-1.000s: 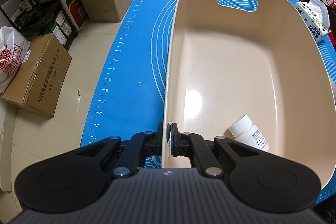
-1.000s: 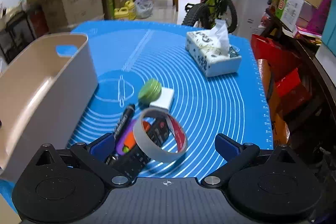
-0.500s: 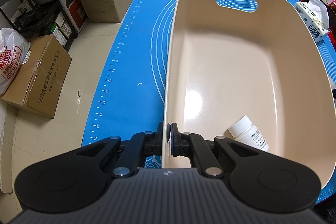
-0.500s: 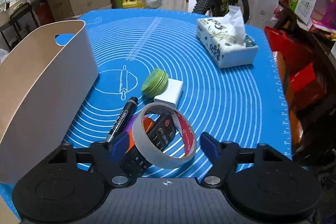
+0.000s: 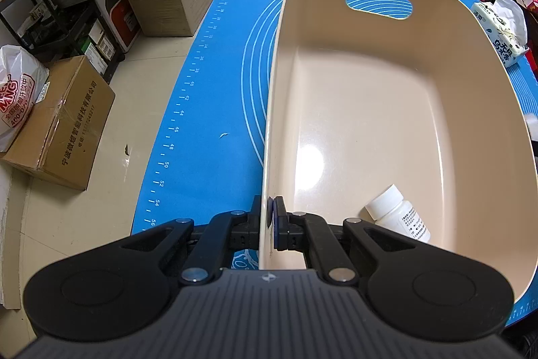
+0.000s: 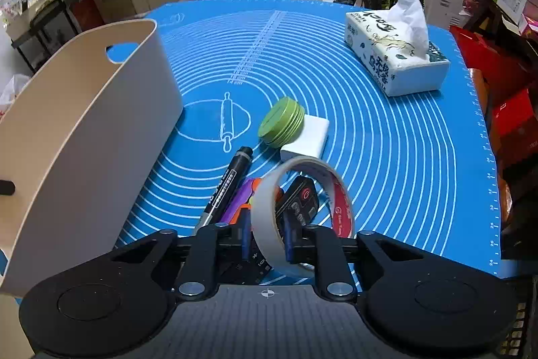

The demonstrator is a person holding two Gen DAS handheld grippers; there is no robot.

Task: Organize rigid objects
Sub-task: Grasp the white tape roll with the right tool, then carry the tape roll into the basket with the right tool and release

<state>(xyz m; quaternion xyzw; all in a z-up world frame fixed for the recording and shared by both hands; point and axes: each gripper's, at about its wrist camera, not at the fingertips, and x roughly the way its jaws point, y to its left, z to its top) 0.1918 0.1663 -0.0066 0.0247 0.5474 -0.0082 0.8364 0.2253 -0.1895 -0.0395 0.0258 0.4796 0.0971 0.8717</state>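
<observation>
The left tool point(image 5: 270, 222) pinches the beige bin's point(image 5: 386, 110) wall at six o'clock, while the right tool point(image 6: 267, 239), its jaws just closed, clamps the tape roll point(image 6: 302, 214).

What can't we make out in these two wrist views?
- Remote, right wrist view: mostly behind the tape roll and the right claw; buttons unreadable.
- Purple-orange item, same view: overlapped by marker and tape; identity unclear.
- Bottle label, left wrist view: print too small.
- Bin near end: hidden by the left claw.
- Right-side pile: outside the left wrist view.
</observation>
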